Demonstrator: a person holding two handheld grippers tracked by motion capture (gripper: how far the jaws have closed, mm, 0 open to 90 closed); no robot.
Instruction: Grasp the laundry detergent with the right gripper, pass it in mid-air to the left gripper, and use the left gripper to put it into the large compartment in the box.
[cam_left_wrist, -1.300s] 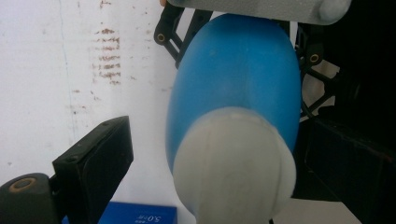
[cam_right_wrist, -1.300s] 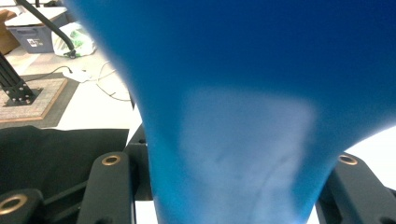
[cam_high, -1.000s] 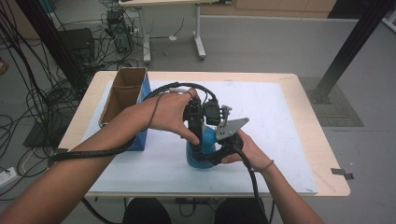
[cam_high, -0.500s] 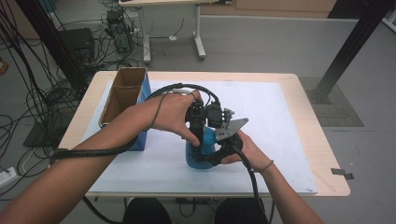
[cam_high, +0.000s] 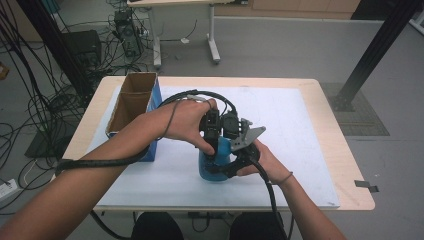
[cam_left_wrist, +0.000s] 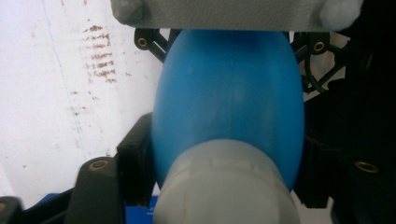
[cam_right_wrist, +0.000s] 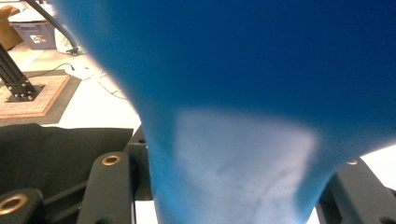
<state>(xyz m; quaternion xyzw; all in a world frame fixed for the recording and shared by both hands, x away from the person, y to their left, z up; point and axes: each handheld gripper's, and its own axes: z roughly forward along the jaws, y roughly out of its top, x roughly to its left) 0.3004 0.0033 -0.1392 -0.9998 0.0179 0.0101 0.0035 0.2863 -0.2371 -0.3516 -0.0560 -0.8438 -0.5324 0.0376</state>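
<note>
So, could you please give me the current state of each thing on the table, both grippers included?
Blue bottle: upright on the white mat, gripped by both grippers.
Grey cap: on the bottle's top.
Left gripper: jaws have just closed, now shut on the cap end.
Right gripper: shut on the bottle's body.
Cardboard box: open at the top, inside not visible.
White mat: lying flat on the table.

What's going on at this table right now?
A person works on a blue bottle standing on the white mat, a gripper in each hand. The right gripper is shut on the bottle's body, steadying it. The left gripper comes down from above; its jaws have just been closing and are now clamped on the bottle's grey cap. An open cardboard box stands to the left, untouched.
</note>
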